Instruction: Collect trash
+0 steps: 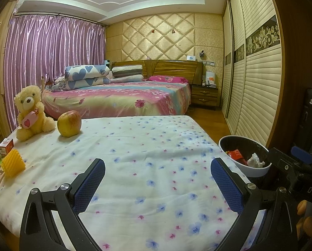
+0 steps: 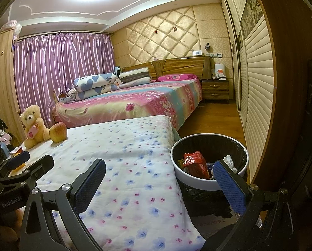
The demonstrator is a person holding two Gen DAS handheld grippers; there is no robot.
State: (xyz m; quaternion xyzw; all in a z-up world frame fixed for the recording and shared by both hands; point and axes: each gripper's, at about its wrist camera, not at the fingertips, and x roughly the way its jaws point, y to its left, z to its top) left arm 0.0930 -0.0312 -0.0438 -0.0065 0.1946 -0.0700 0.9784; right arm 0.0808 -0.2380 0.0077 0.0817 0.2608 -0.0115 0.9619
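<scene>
A white trash bin with a black liner stands on the floor off the table's right edge, also in the left wrist view as the bin. Inside lie a red wrapper and crumpled white tissue. My left gripper hangs open over the flowered tablecloth, nothing between its blue pads. My right gripper is open too, straddling the table's right edge, its right finger in front of the bin. The other gripper's body shows at each view's side.
At the table's far left sit a teddy bear, an apple, a yellow ribbed block and small boxes. A bed, nightstand and sliding wardrobe doors lie beyond.
</scene>
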